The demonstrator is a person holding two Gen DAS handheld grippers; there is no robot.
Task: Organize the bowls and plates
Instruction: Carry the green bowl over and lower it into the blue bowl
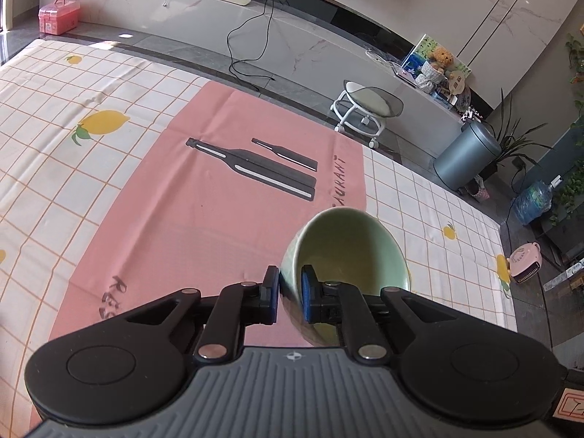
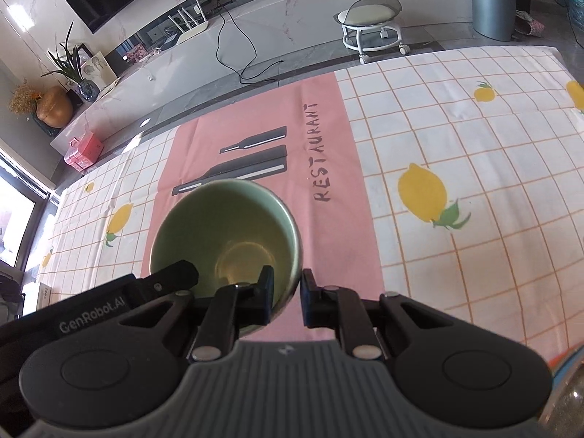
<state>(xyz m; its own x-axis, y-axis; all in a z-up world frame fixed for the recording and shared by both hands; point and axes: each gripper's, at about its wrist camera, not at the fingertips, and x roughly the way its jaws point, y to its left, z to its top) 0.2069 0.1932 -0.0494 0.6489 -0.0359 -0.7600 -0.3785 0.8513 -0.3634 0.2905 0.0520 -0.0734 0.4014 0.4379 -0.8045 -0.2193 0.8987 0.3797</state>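
Note:
A pale green bowl (image 1: 350, 241) hangs tilted above the pink placemat (image 1: 204, 226), off the table. My left gripper (image 1: 290, 281) is shut on its near left rim, one pad outside the wall and one inside. In the right wrist view the same green bowl (image 2: 226, 226) shows its empty inside, and my right gripper (image 2: 288, 284) is shut on its near right rim. The left gripper's black body (image 2: 109, 303) reaches the bowl's near left rim there. No plates are in view.
A lemon-print checked tablecloth (image 2: 456, 146) covers the table under the pink placemat (image 2: 343, 226). Past the far table edge stand a white wheeled stool (image 1: 365, 109), a grey bin (image 1: 463, 157) and a low marble shelf (image 1: 182, 3). A blurred glassy object (image 2: 569, 387) sits at the lower right.

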